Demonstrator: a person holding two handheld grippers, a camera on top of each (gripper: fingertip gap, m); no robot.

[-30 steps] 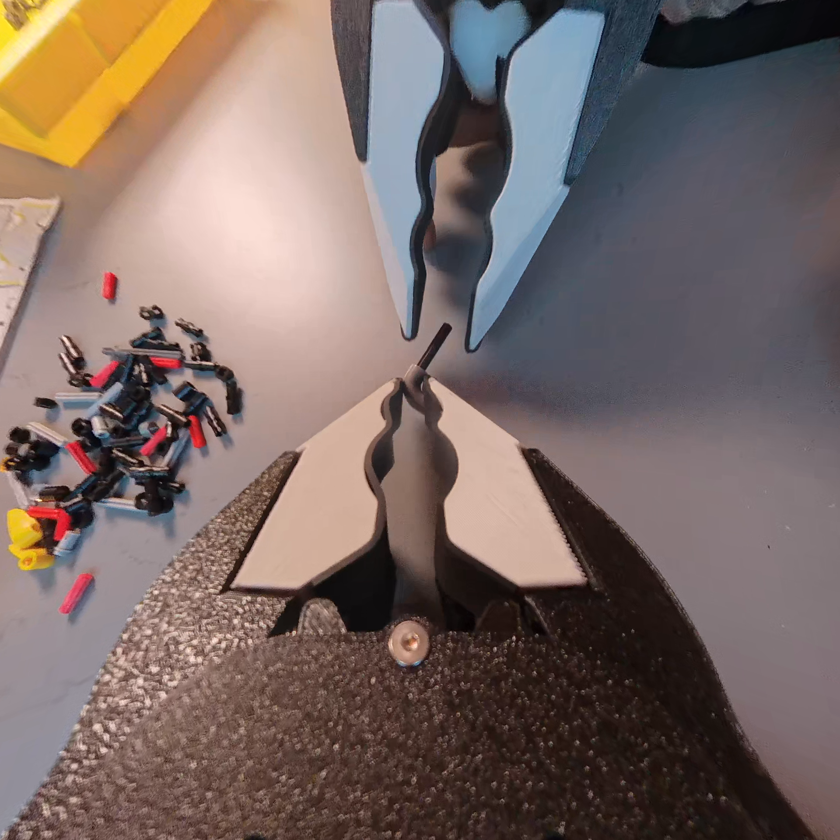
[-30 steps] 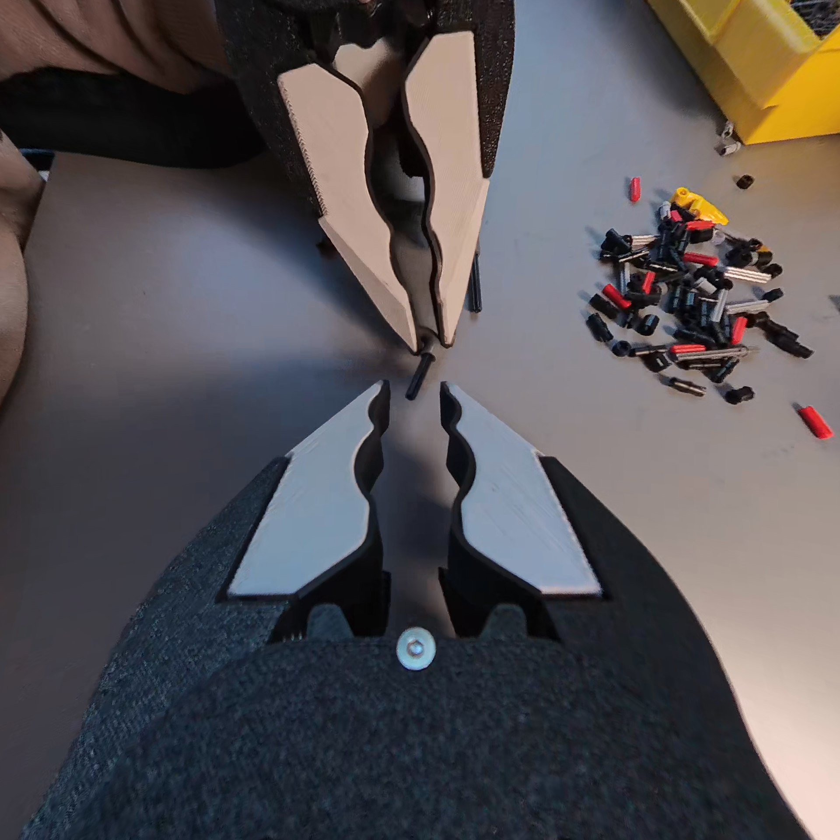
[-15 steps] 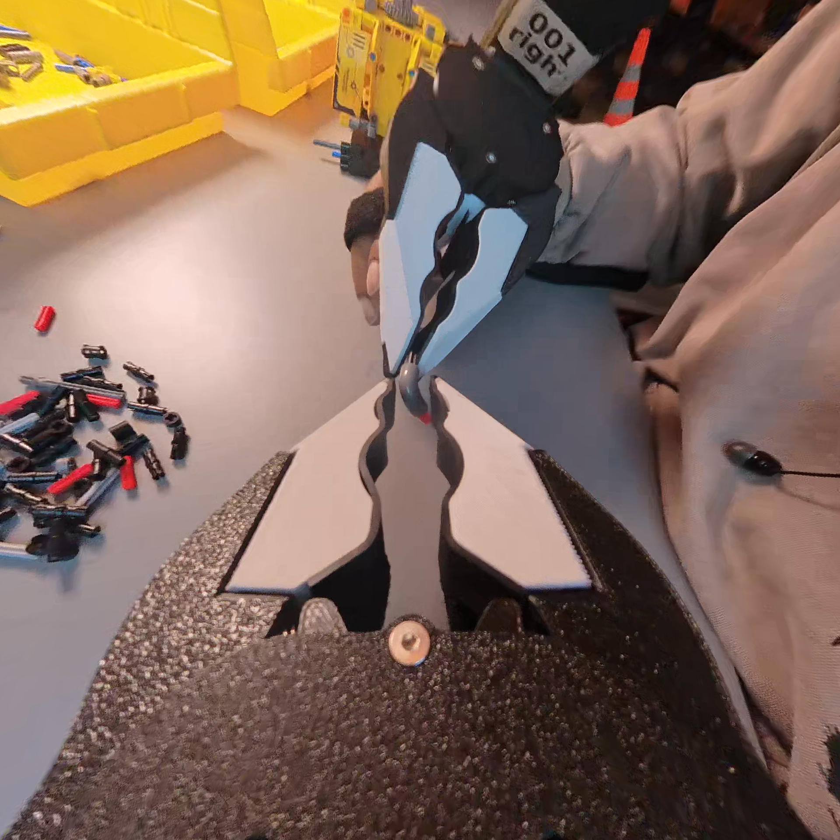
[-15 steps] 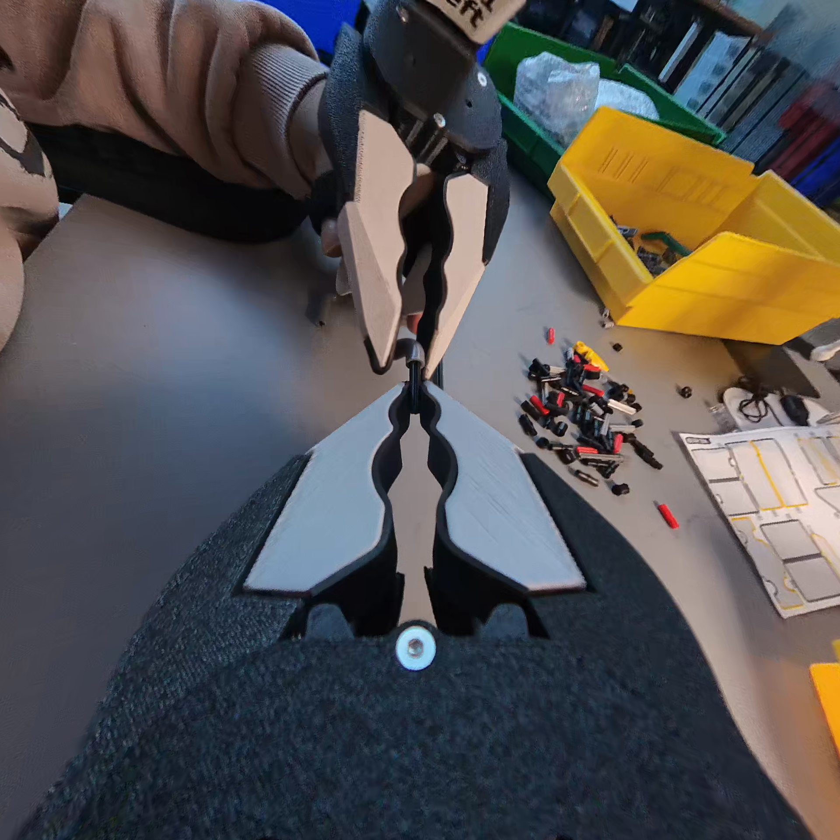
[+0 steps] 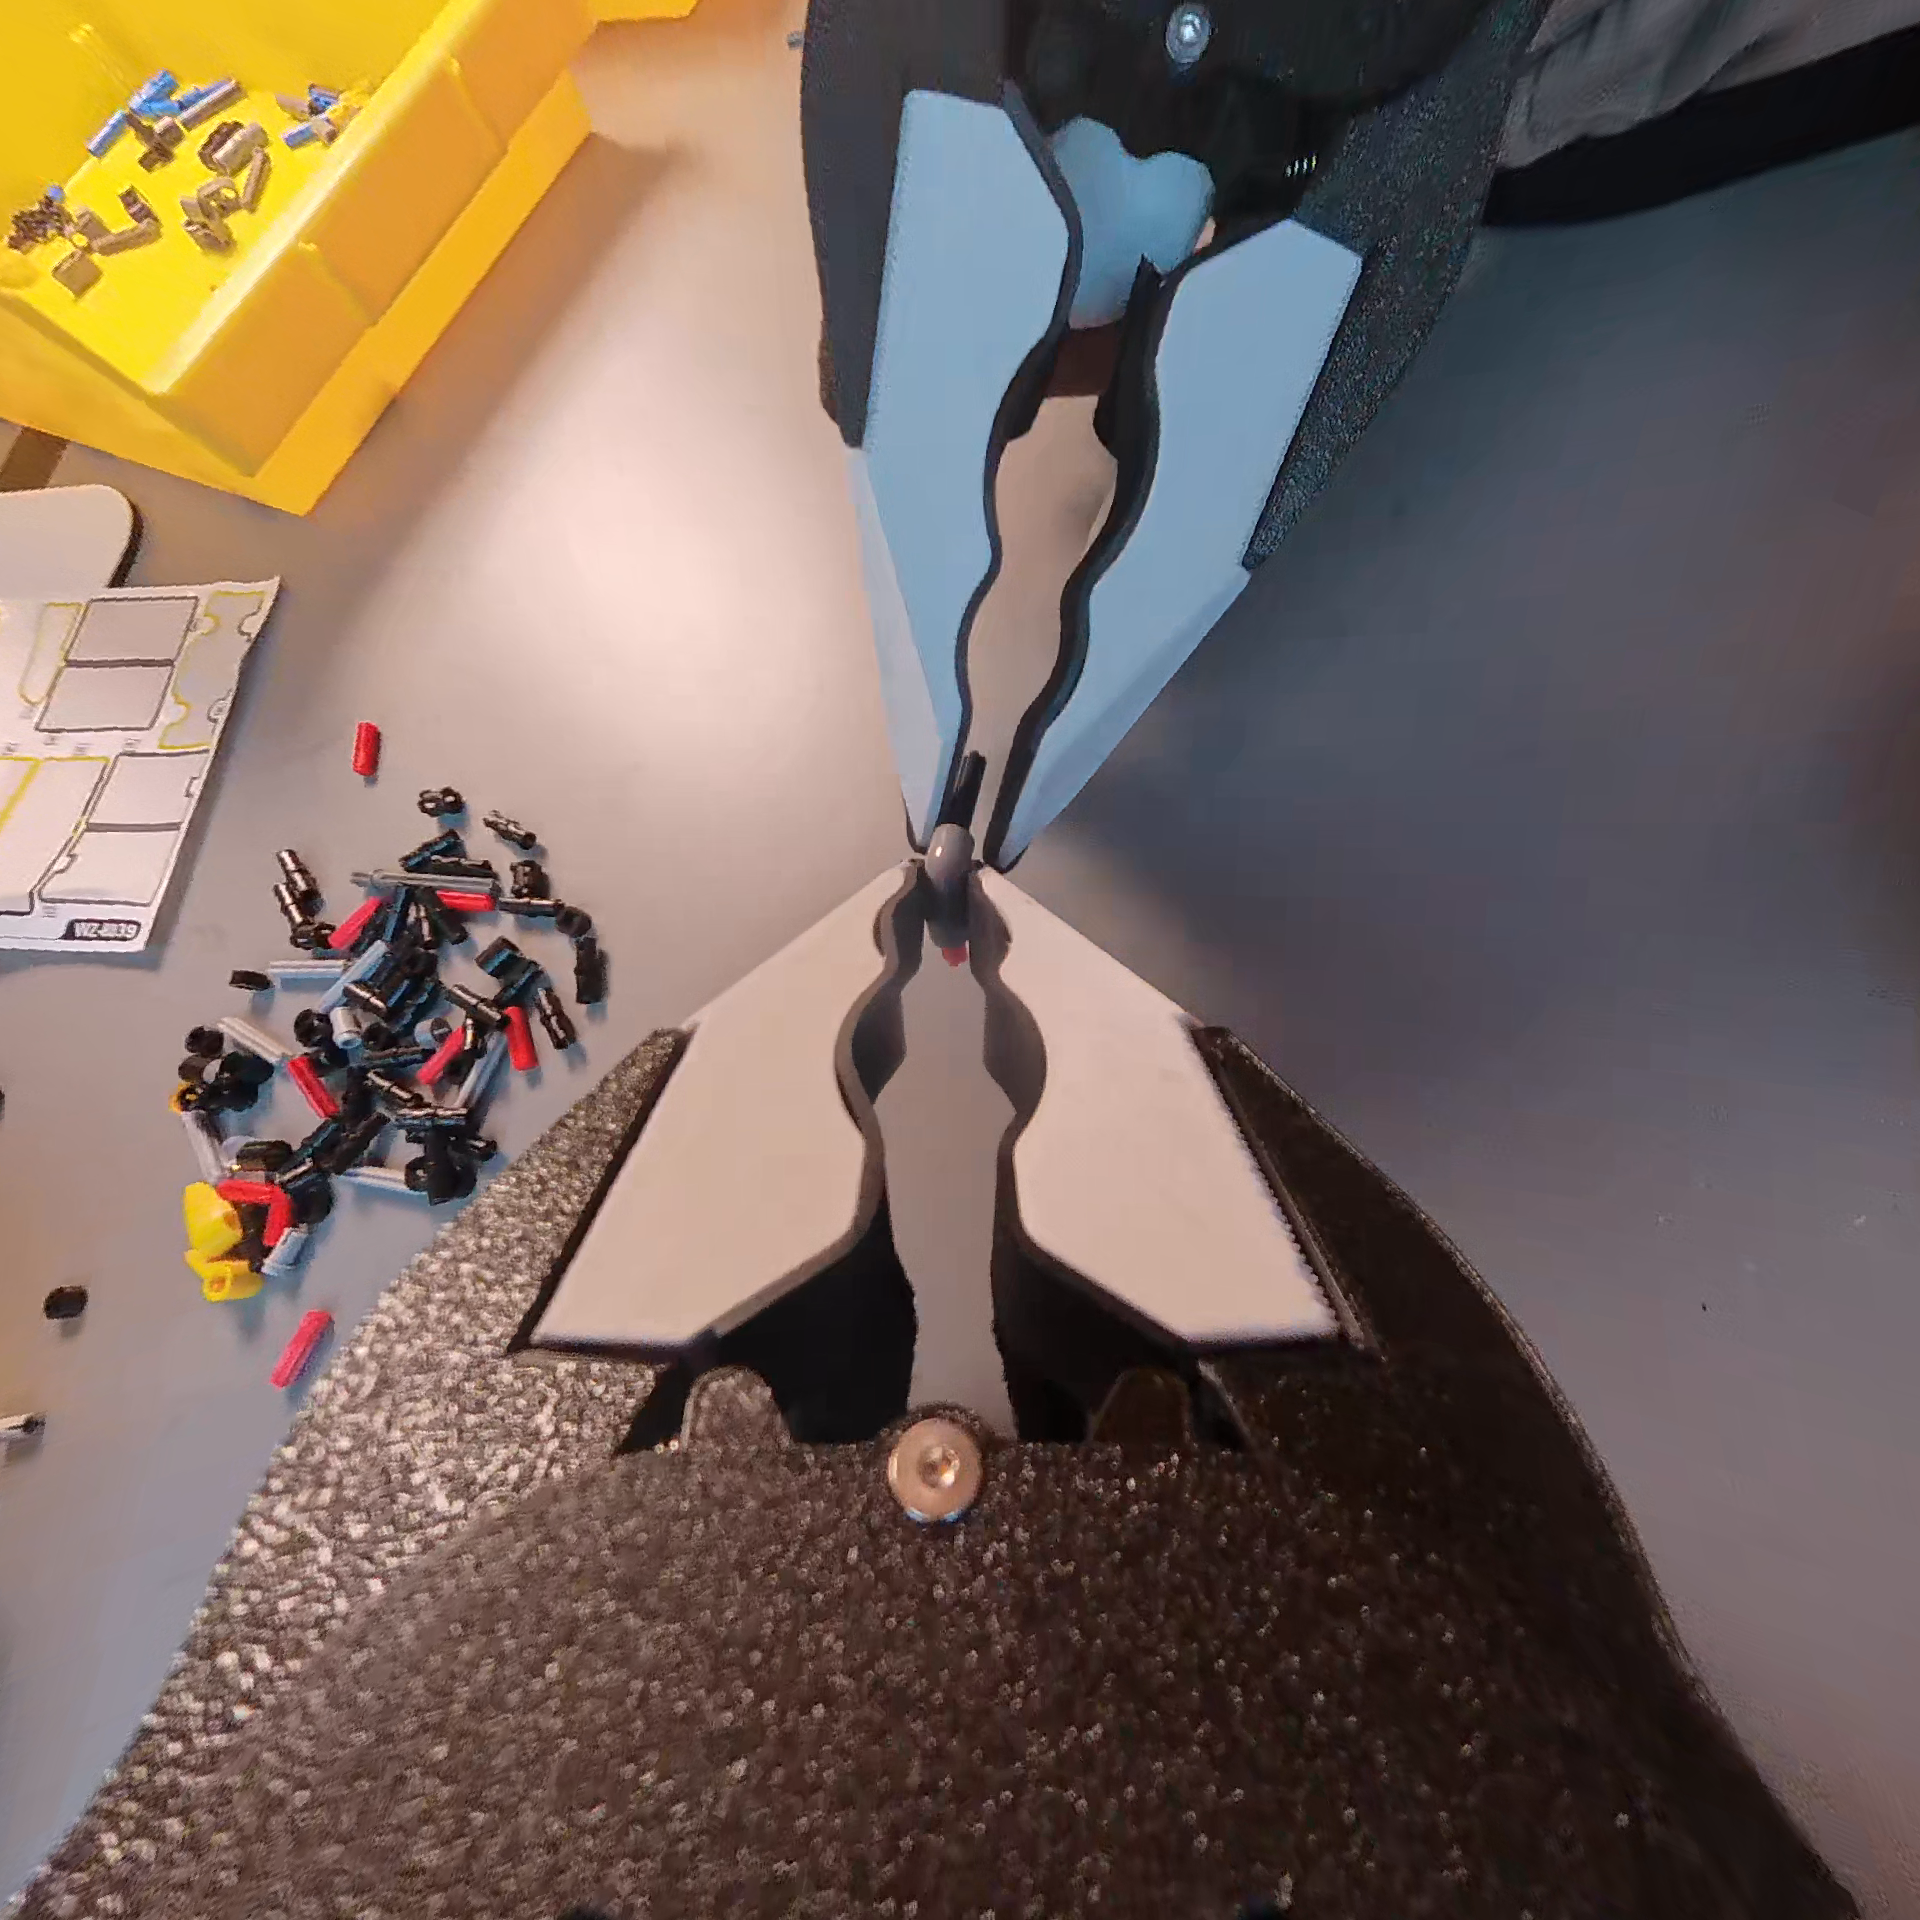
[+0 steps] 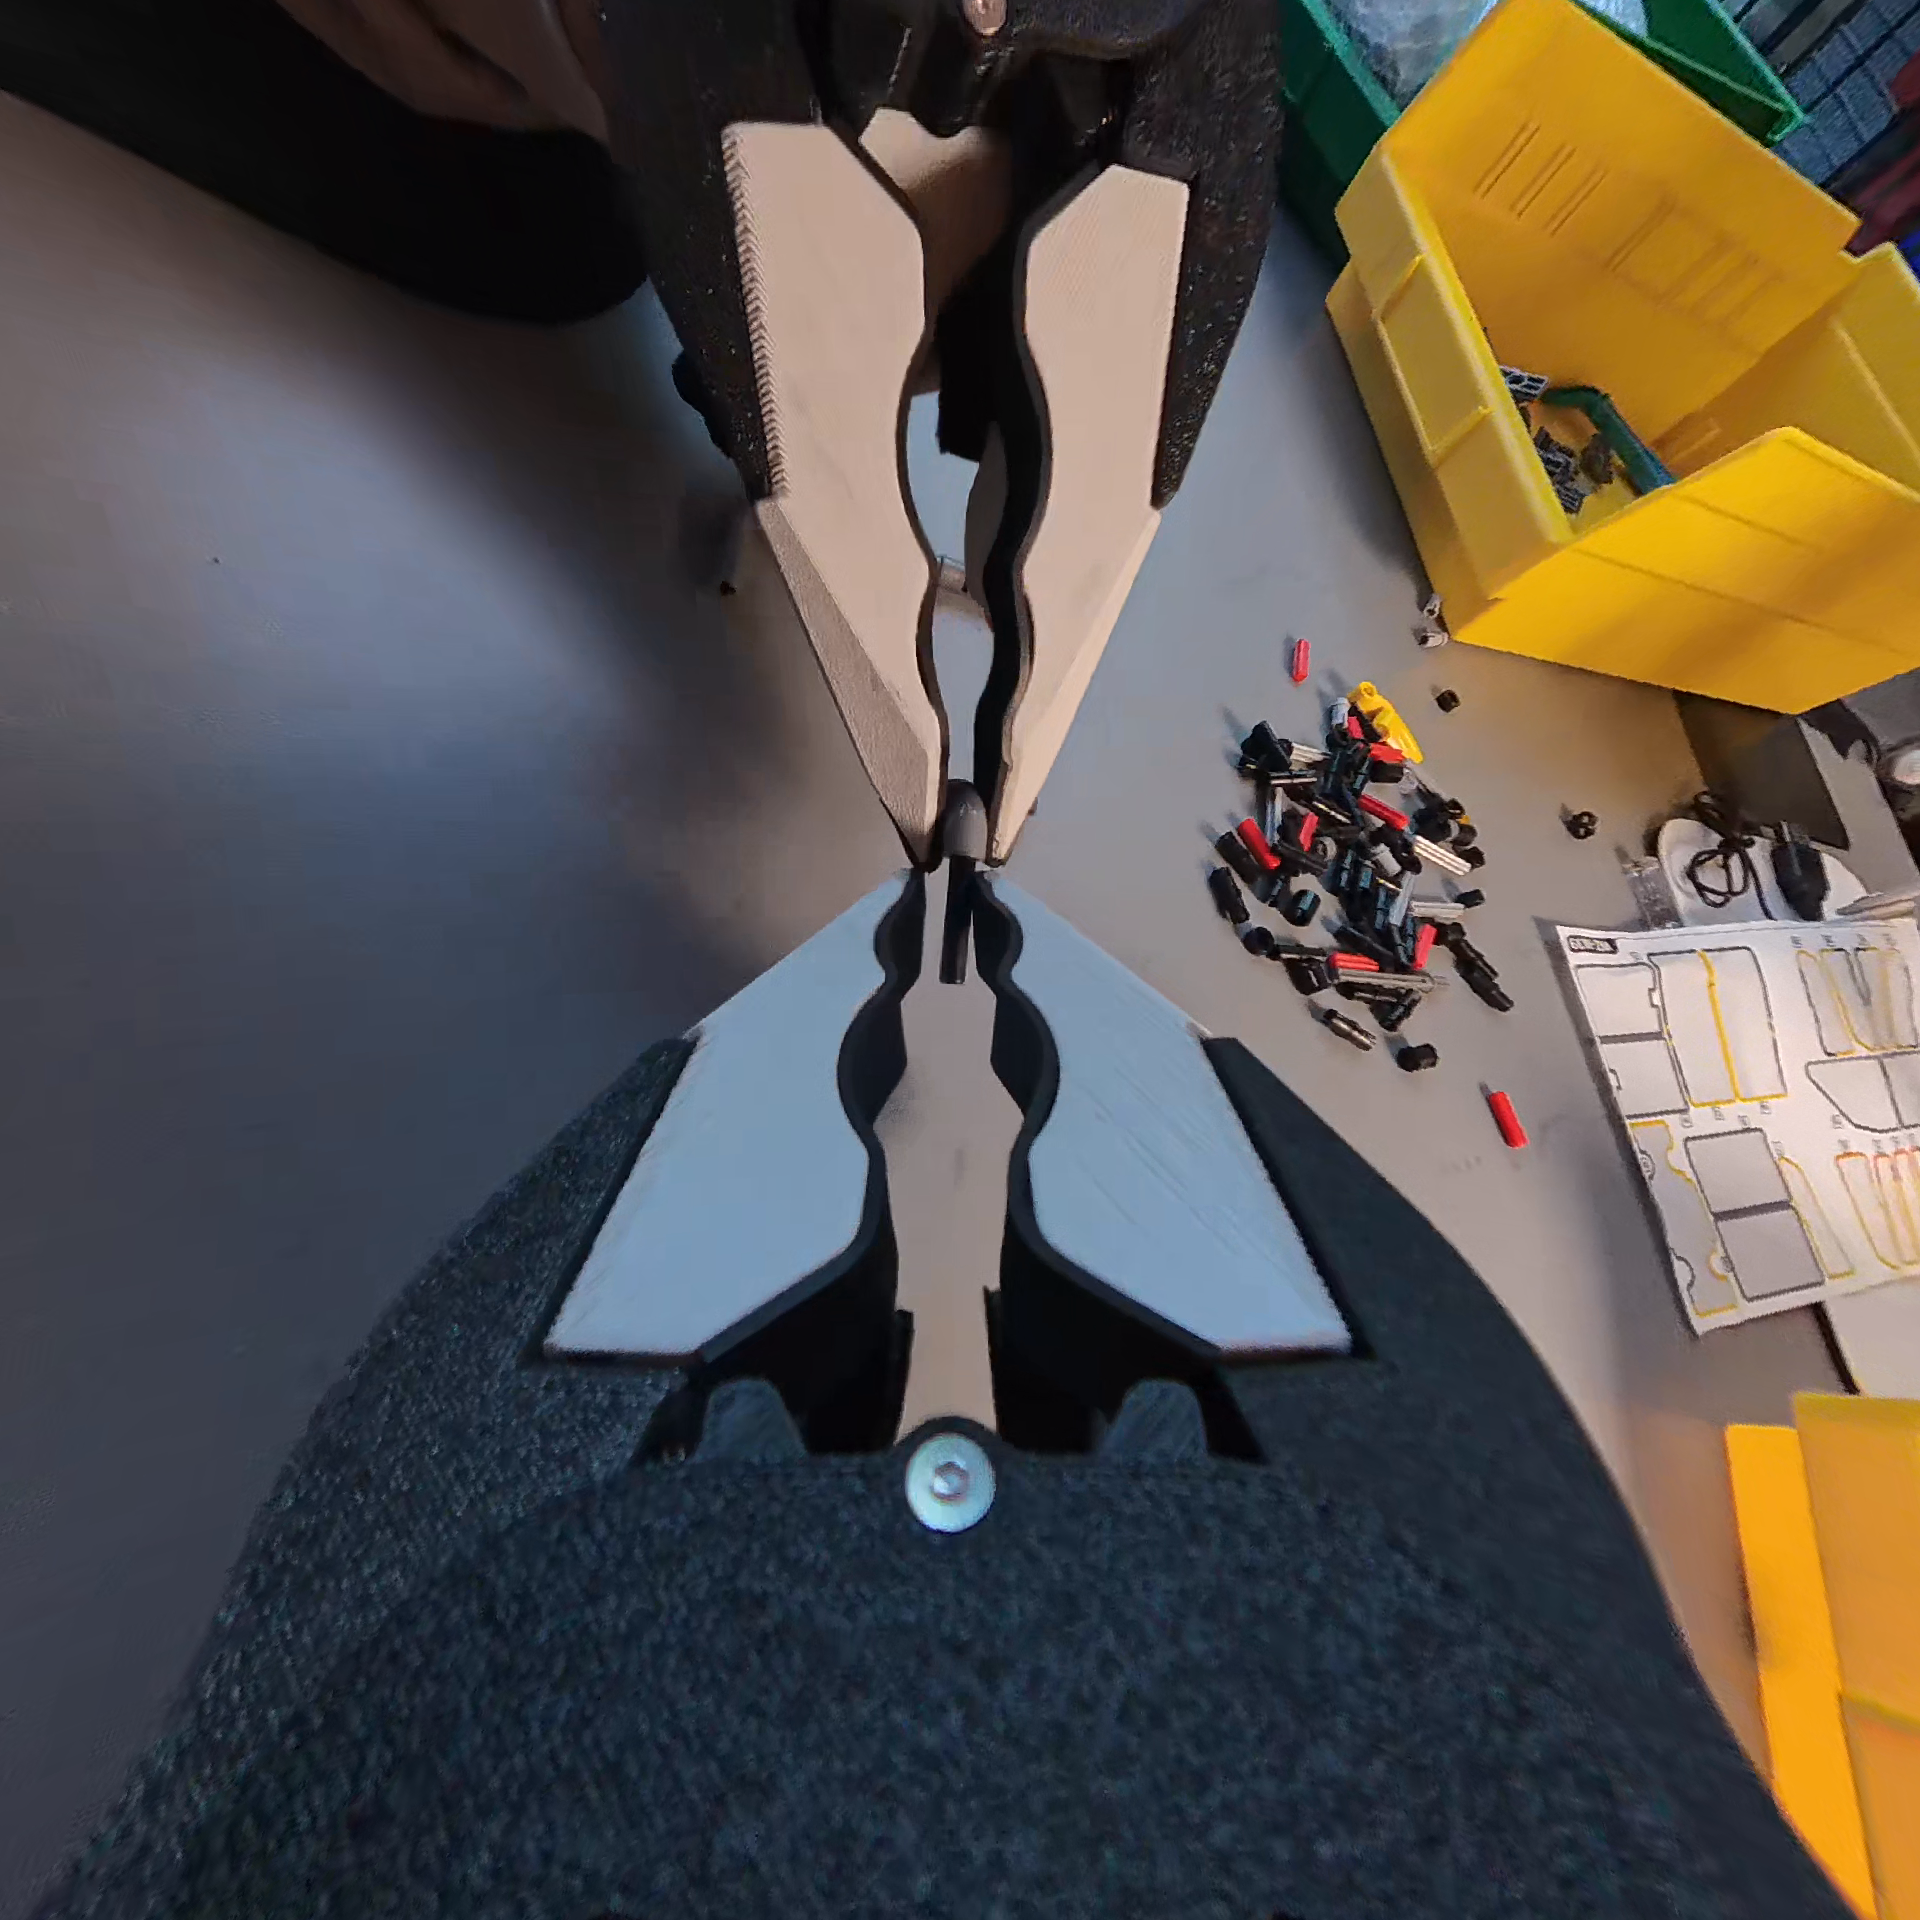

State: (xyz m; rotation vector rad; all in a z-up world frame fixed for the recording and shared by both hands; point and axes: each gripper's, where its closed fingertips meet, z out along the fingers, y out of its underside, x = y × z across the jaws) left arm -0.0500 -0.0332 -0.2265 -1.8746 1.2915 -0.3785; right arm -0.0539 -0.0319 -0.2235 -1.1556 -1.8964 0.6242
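Tools meeting tip to tip above the grey desk (image 5: 1558, 831). Left tool (image 5: 940, 894), pale grey fingers in a black speckled body, reaching forward and pinching a small dark grey rounded connector piece (image 5: 948, 850) with a red tip showing behind it. Right tool (image 6: 951, 883), light grey fingers in a black felt-covered body, coming in from the opposite side and gripping a thin black pin (image 6: 954, 930). Pin's long axis lying in line with both tools, one end entering the grey connector, the other pointing back between the right tool's fingers. Both pieces sitting at the meeting point of the fingertips, lifted clear of the desk.

Lying off to the left tool's left: a loose pile of small black, red and grey plastic pins (image 5: 384, 1029), a printed sticker sheet (image 5: 114, 758) beside it, and a yellow plastic parts bin (image 5: 312, 343) farther away.
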